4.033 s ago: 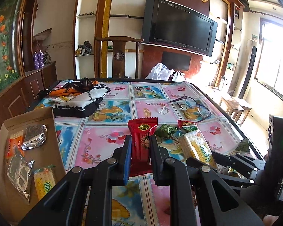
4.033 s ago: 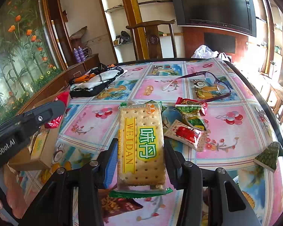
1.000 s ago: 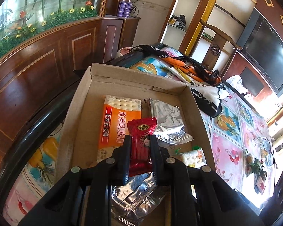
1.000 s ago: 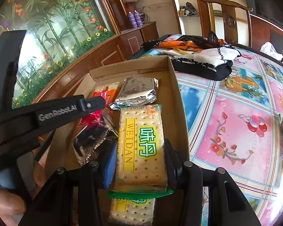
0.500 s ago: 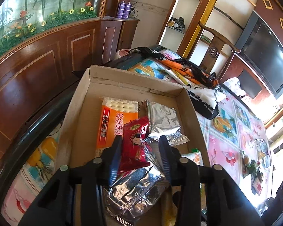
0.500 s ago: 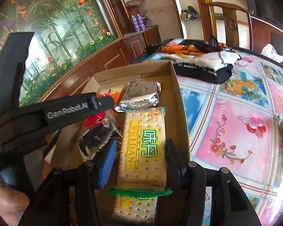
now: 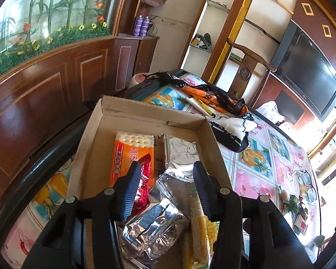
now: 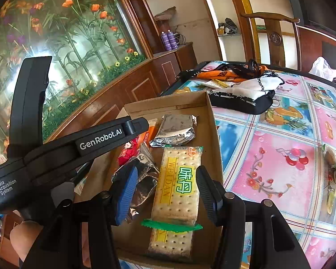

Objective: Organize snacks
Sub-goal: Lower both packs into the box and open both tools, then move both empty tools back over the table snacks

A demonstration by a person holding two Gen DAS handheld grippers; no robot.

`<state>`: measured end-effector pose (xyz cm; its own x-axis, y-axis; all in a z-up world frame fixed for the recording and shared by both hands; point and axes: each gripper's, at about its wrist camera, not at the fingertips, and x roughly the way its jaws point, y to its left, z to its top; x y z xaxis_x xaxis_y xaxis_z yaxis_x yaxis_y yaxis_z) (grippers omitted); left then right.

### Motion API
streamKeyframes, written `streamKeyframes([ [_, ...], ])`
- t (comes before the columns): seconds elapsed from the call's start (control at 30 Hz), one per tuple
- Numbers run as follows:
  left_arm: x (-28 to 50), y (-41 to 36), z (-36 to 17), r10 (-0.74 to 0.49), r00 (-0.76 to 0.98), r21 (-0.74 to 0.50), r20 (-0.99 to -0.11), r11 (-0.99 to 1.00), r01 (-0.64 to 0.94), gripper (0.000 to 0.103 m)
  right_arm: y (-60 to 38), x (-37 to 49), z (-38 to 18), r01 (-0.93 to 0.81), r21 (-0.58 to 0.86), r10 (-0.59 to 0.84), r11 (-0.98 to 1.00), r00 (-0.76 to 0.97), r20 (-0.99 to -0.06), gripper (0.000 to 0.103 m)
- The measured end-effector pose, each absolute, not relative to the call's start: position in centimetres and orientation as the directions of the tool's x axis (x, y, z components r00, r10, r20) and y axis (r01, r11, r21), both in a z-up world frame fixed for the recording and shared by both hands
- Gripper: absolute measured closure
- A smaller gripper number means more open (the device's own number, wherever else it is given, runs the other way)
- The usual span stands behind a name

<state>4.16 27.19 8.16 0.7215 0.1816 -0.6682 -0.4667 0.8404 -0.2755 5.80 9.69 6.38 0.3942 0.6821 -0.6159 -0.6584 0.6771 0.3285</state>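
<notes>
Box: I see the shallow brown cardboard box (image 7: 145,114) on the table with the pink and blue fruit-pattern cloth (image 8: 280,157), at its left edge.
Left gripper: my left gripper (image 7: 165,190) hangs over the box; its jaws have just been opening and stand apart, gripping nothing.
Red snack: the small red foil snack packet (image 7: 143,179) lies in the box against the left blue pad, on the orange cracker packet (image 7: 132,154).
Right gripper: my right gripper (image 8: 165,192) has also just been opening; its pads stand clear either side of the pack below.
Crackers: the clear WEIDAN cracker pack with yellow and green print (image 8: 179,183) lies flat in the box, along its right wall.
Other contents: crumpled silver foil packets (image 8: 174,130) lie in the box.
Remaining snacks: a small pile (image 7: 295,206) at the far right of the table, details too small to tell.
</notes>
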Motion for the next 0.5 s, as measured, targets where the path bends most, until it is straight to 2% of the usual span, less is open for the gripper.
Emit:
streamKeyframes([
  [0.3, 4.0, 25.5, 9.0, 0.165, 0.761, -0.265, -0.627, 0.873, -0.408, 0.056, 7.2, 5.7, 6.9, -0.63, 0.332, 0.667, 0.702, 0.42, -0.615, 0.044],
  [0.5, 3.7, 22.3, 10.3, 0.082, 0.817, -0.254, -0.57, 0.929, -0.271, 0.054, 2.6, 5.7, 7.9, -0.584, 0.348, 0.656, 0.733, 0.474, -0.587, 0.044],
])
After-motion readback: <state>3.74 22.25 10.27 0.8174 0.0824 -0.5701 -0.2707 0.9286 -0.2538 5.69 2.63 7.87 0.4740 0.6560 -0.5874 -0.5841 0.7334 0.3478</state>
